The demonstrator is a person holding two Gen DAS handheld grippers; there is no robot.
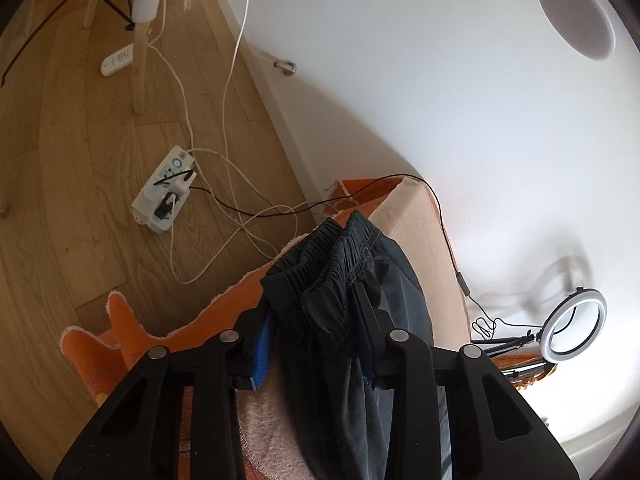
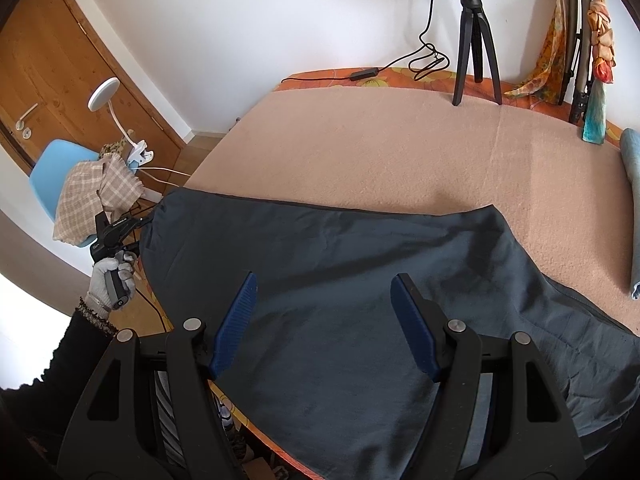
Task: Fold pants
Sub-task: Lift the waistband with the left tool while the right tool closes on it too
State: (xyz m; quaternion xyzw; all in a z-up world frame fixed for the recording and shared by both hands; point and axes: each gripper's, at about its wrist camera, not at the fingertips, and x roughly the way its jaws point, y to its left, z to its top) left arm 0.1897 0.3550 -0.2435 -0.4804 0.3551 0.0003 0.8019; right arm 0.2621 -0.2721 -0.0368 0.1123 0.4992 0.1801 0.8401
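Note:
Dark grey pants (image 2: 340, 240) lie spread across a peach blanket (image 2: 400, 152) on the bed. In the left wrist view my left gripper (image 1: 314, 304) is shut on the bunched elastic waistband (image 1: 320, 264), which fills the gap between the blue pads (image 1: 262, 356) at the bed's corner. The right wrist view shows that same left gripper (image 2: 116, 232) in a gloved hand (image 2: 108, 276) at the pants' left end. My right gripper (image 2: 325, 280) hovers open over the middle of the pants, with nothing between its pads.
A power strip (image 1: 164, 196) and loose cables lie on the wooden floor beside the bed. A ring light (image 1: 576, 324) and a black tripod (image 2: 476, 40) stand at the bed's far side. A blue chair (image 2: 52, 172) with checked cloth (image 2: 96, 196) stands left; blue fabric (image 2: 632, 200) lies right.

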